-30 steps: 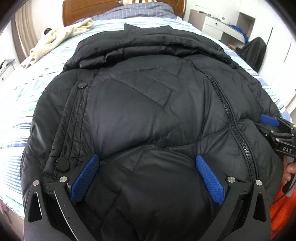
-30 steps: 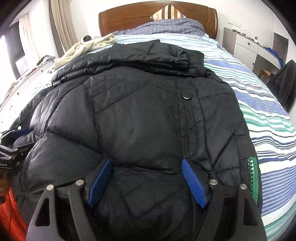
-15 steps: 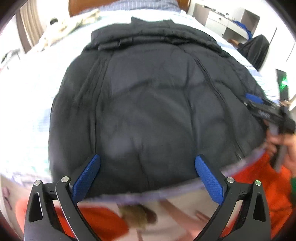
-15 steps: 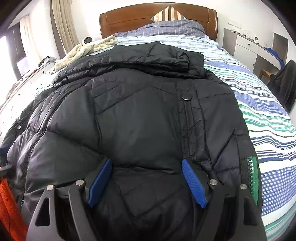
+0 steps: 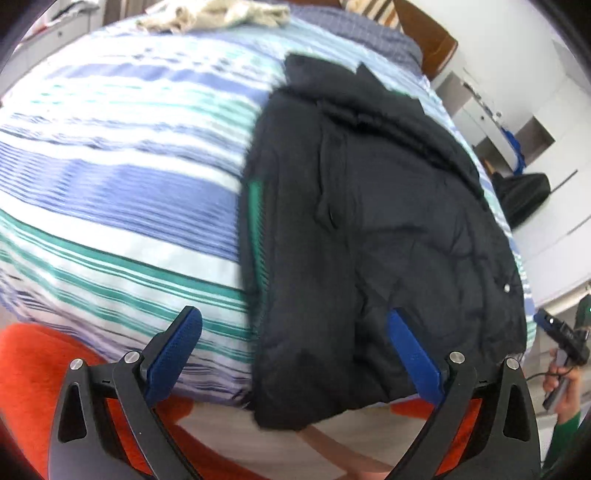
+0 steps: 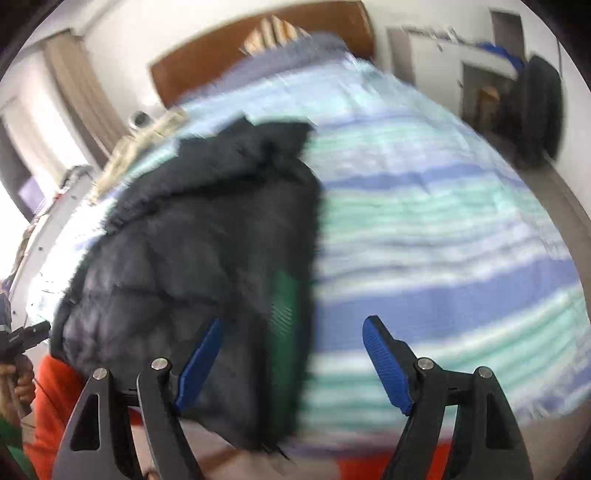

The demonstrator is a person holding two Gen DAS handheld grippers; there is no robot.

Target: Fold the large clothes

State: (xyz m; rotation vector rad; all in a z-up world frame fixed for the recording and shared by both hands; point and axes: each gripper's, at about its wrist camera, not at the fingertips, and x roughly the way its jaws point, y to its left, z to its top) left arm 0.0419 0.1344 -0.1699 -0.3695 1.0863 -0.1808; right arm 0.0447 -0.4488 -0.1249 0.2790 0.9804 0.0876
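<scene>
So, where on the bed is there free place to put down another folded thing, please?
The striped bedspread lies bare on both sides of the black jacket: a wide patch in the left wrist view running up to the beige garment, and another in the right wrist view reaching toward the headboard. The middle is taken by the jacket.

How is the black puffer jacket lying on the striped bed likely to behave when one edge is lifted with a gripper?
The black puffer jacket would probably flop and drape, not hold shape: its hem already sags over the striped bed's edge. Its quilted, puffy panels suggest it is light for its bulk. The smooth shell may slip from the pads, though blur hides its finish.
</scene>
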